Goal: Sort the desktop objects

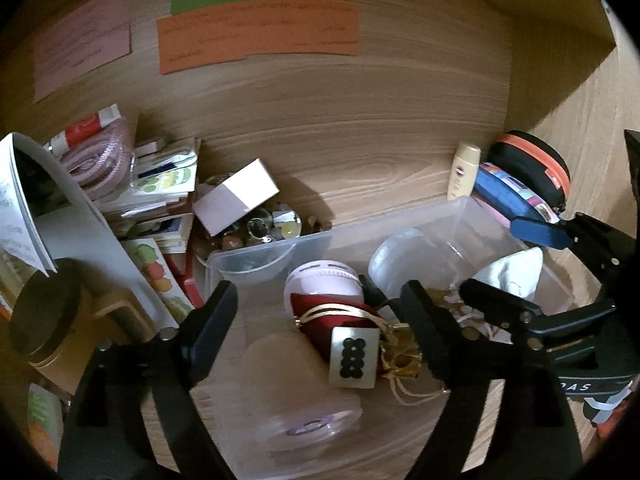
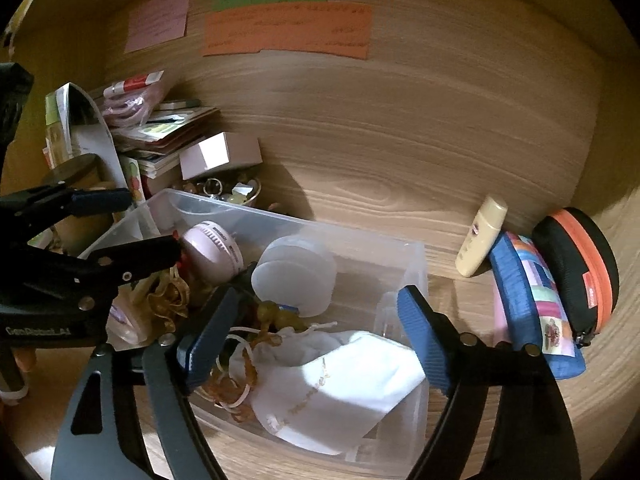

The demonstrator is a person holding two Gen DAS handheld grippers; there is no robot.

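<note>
A clear plastic bin [image 1: 272,246] [image 2: 320,224] stands on the wooden desk. In it lie a red pouch [image 1: 320,312] with gold cord and a dotted tag, a pink round device [image 1: 324,284] [image 2: 212,252], a frosted round container [image 2: 296,276], a gold mesh bag [image 2: 168,300] and a white drawstring pouch [image 2: 332,388] [image 1: 512,272]. My left gripper [image 1: 318,296] [image 2: 144,220] stands open over the red pouch, its pads apart from it. Over the white pouch my right gripper [image 2: 320,300] [image 1: 508,264] is open too, touching nothing.
Left of the bin is a pile of booklets and cards [image 1: 160,184], a white box [image 1: 236,200] on a bowl of trinkets [image 1: 272,228], and a dark-lidded jar [image 1: 44,320]. Right: a cream tube [image 2: 480,240], a blue pouch [image 2: 532,304], a black-and-orange case [image 2: 580,272]. Coloured notes [image 2: 288,30] hang on the back panel.
</note>
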